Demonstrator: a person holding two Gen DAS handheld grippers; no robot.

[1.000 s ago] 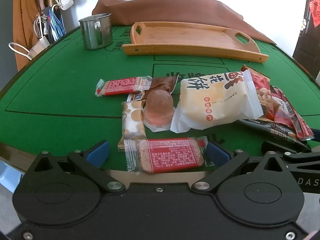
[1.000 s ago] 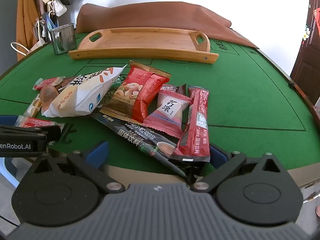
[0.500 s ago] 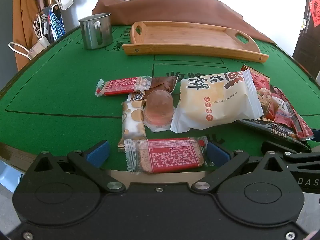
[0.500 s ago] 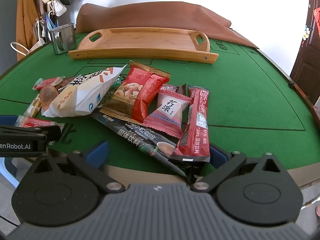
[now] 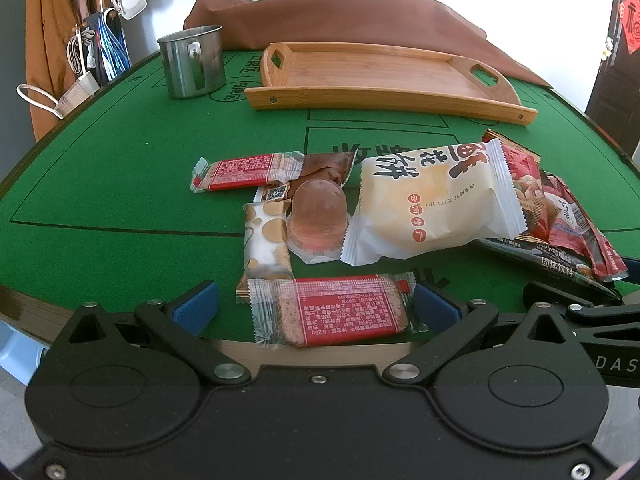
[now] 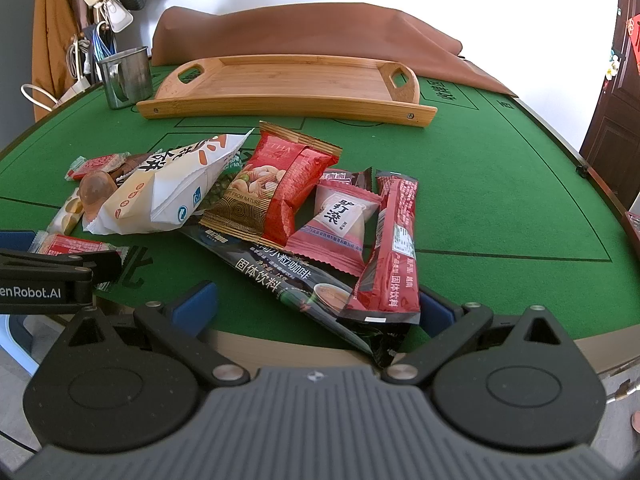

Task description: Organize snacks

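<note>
1. Hovering at the near table edge, the left gripper (image 5: 314,306) has its blue pads spread apart, with the red biscuit bar (image 5: 336,312) lying flat between them; the right-hand pad looks to be touching or nearly touching the wrapper end, the left-hand one stands apart from it.
2. Closing from here could pinch only the crinkled clear wrapper ends, so the bar may slip or sag; it lies close to the table rim and could be nudged off toward the claw.
3. Just ahead of that claw sit a spotted candy packet (image 5: 266,240), a jelly cup (image 5: 318,216) and a white pastry bag (image 5: 434,198), crowded together; a forward push would shove them.
4. The right gripper (image 6: 318,304) is likewise spread wide, with a dark drink sachet (image 6: 280,276) and a red stick packet (image 6: 394,248) overlapping between its pads.
5. Clamping there risks taking both at once, or dragging the pink candy packet (image 6: 340,220) and red nut bag (image 6: 280,188) resting on the sachet.
6. Far ahead of both claws, the wooden tray (image 6: 288,108) lies empty, the likely destination; a steel mug (image 6: 126,76) stands to its left, well off the direct path.
</note>
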